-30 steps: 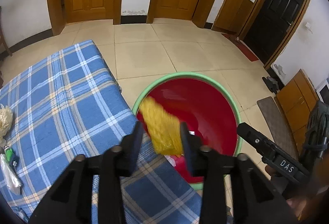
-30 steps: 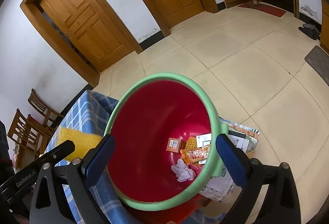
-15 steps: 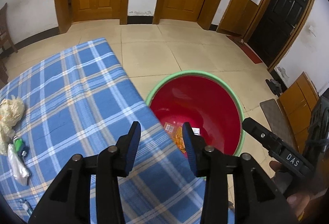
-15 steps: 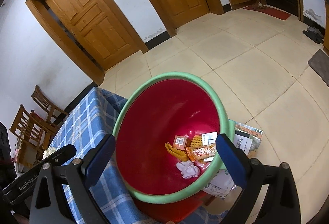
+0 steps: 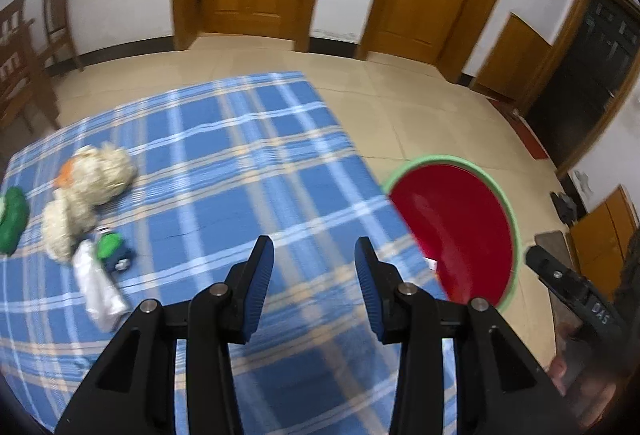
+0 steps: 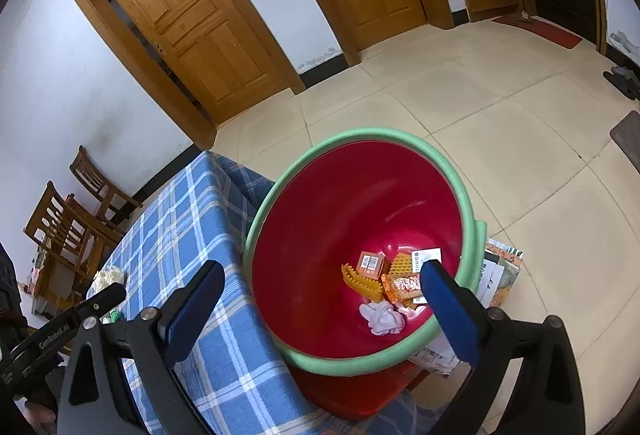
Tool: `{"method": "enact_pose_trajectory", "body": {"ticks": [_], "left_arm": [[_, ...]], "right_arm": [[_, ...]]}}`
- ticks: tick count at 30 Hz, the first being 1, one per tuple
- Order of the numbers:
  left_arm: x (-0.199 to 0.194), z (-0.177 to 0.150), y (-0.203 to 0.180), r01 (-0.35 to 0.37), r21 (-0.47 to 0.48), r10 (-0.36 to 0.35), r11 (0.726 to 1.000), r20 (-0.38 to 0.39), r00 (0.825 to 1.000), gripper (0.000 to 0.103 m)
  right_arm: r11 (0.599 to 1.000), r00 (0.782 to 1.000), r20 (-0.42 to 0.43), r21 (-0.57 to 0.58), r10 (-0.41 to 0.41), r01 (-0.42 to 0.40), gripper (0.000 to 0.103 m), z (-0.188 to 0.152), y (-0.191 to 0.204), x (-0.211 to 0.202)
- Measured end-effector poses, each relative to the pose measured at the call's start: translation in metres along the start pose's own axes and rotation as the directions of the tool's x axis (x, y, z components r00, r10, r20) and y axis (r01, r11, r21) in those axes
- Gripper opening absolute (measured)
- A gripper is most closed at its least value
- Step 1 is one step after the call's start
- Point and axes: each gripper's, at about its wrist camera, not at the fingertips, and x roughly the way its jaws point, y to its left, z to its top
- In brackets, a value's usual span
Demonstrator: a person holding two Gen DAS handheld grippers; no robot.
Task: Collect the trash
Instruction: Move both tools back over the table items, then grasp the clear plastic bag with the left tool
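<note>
So the yellow piece that was between the left gripper's (image 5: 314, 261) fingers a second ago is gone from them, and it now lies in the red bin (image 6: 320, 219) with the other scraps: an orange box (image 6: 370, 264), a snack wrapper (image 6: 402, 285), a white crumpled wad (image 6: 382, 319). The left gripper has swung back over the blue plaid tablecloth (image 5: 208, 171), fingers spread with nothing between them. Left of it on the cloth sit a pale fluffy clump (image 5: 94, 181), a small green-capped thing (image 5: 112, 249) and a clear plastic bag (image 5: 98, 289), all a bit blurred. The right gripper (image 6: 320, 295) hangs over the bin, which stands on the floor right against the table's edge, fingers wide apart and holding nothing.
</note>
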Motion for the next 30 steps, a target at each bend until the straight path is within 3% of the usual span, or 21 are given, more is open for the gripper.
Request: {"method": "enact_pose_trajectory", "body": {"ticks": [8,17,25,30], "left_arm": [[-0.008,-0.009,0.054,-0.125,-0.077,0.127,0.989,0.018,0.992,0.042],[-0.016,-0.020,0.115,-0.207,-0.195,0.213,0.959,0.007,0.977,0.042],[-0.012,-0.030,0.150,-0.245,-0.276,0.248,0.929,-0.024,0.968,0.042],[-0.003,-0.035,0.161,-0.236,-0.303,0.232,0.923,-0.052,0.971,0.042]], "right_arm": [[1.000,1.000,-0.014,-0.030,0.003,-0.003,0.100,-0.006,0.014,0.001],[0.998,1.000,-0.029,-0.061,0.007,-0.009,0.100,-0.011,0.031,0.003],[0.997,0.999,-0.041,-0.076,0.005,-0.009,0.100,-0.014,0.039,0.005],[0.997,0.999,-0.049,-0.083,0.004,-0.008,0.100,-0.016,0.044,0.007]]}}
